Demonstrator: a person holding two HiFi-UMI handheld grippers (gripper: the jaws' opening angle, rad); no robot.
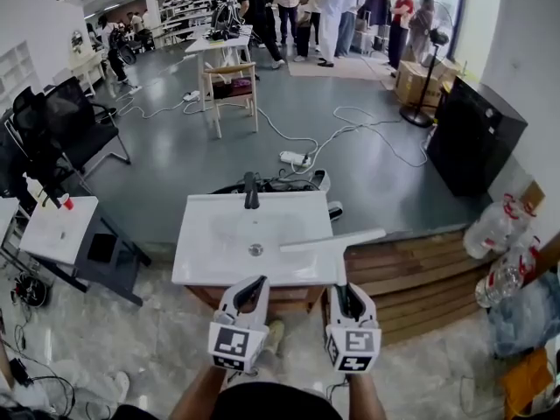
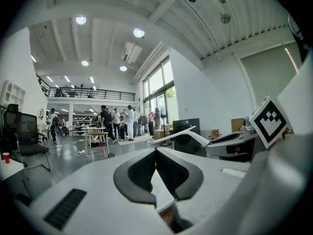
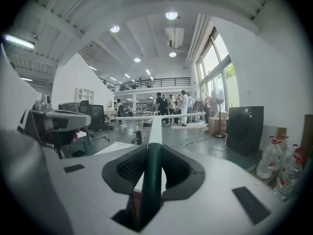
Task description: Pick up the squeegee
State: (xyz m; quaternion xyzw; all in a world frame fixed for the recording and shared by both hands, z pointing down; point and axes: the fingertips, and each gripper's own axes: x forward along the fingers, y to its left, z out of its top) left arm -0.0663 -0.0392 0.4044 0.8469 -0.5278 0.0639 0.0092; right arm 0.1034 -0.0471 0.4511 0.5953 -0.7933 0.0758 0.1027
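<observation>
1. Right gripper view: my right gripper's (image 3: 153, 151) jaws are clamped on the squeegee's (image 3: 152, 180) dark green handle, pads pressing on both sides (no gap that I can see).
2. The handle runs straight out along the jaws, away from me. The white neck carries on to the blade, which lies crosswise at the far end.
3. Left gripper view: the left gripper's (image 2: 156, 153) jaws are closed tip to tip with nothing between them. The blade shows off to its right.
4. Head view: the two grippers sit side by side at the near edge of the basin (image 1: 210, 265), the left gripper (image 1: 251, 289) just left of the right gripper (image 1: 347, 294).
5. The squeegee (image 1: 332, 239) reaches ahead of the right gripper over the basin's right side, its blade end overhanging the rim (I'd say it's lifted clear, but I can't be sure).
6. My read: the pick is made and the right hand owns it. The next move depends on keeping the handle in line with the jaws, with the faucet (image 1: 252, 191) ahead and to the left.
</observation>
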